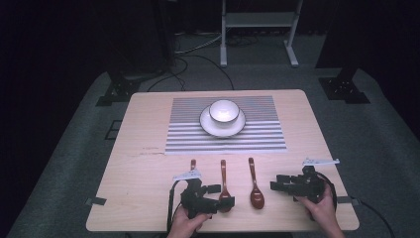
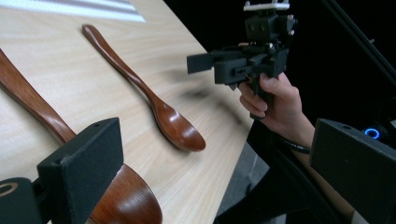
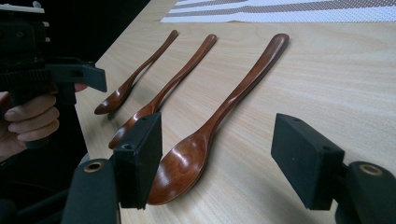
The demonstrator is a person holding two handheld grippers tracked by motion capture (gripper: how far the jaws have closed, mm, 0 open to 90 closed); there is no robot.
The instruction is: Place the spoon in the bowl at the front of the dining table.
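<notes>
Your left gripper [image 1: 219, 195] is spread wide, the middle spoon [image 1: 224, 187] lying just ahead between its jaws, untouched. Your right gripper [image 1: 280, 185] is also released, jaws apart, with the right spoon [image 1: 255, 186] just in front of its tips.

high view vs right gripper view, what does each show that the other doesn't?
High view alone: the bowl on its plate, the whole striped mat, the table edges and the right tool from outside.

Right gripper view alone: the nearest spoon up close, its bowl lying between the open jaws.

Both: three wooden spoons in a row, the left tool, part of the mat.
</notes>
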